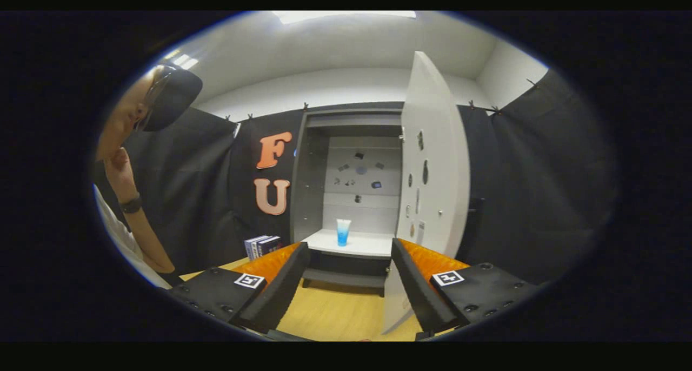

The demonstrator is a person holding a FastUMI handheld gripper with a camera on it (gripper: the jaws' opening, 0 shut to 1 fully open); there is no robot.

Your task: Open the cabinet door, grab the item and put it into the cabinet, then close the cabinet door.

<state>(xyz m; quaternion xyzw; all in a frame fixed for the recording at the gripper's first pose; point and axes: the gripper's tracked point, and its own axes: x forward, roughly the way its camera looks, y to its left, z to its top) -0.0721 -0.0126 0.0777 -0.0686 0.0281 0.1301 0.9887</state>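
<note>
The gripper point(350, 284) hangs back from the cabinet point(346, 127) with its fingers point(281, 284) spread wide and nothing between them. Beyond them a blue-tinted plastic cup point(343, 232) stands upright on the white shelf point(373, 245) inside, seemingly already delivered, which would explain the empty fingers. The cabinet door point(432, 160) stands swung out beyond the right finger, its lower edge passing close beside it; closing it looks like the step left. On the wooden counter point(335, 314), a small stack of boxes point(263, 245) sits beyond the left finger, clear of the door's swing. A person's arm point(138, 219) leans in farther left.
</note>
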